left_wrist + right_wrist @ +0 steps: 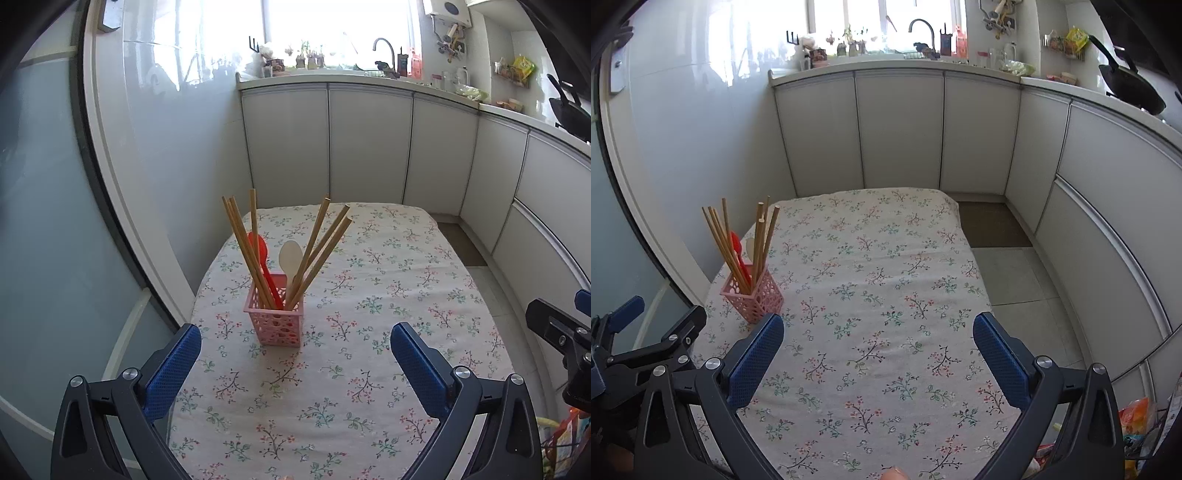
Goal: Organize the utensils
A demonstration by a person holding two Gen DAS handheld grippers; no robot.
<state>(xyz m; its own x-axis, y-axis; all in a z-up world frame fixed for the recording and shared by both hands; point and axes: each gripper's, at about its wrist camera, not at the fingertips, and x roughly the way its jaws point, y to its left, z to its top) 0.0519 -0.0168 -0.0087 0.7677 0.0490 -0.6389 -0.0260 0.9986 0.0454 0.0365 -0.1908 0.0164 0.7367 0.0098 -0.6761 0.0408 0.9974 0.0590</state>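
A pink lattice basket (275, 321) holds tan chopsticks (243, 243), a red spoon (260, 251) and a cream spoon (290, 258). The tablecloth (369, 295) is white with small flower sprigs. Gripper pads (173, 373) are blue.

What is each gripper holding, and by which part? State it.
Nothing. The left gripper and right gripper are both open and empty above the tablecloth.

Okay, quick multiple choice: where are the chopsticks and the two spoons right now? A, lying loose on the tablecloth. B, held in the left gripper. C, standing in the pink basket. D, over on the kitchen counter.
C: the chopsticks, red spoon and pale spoon all stand in the pink basket.
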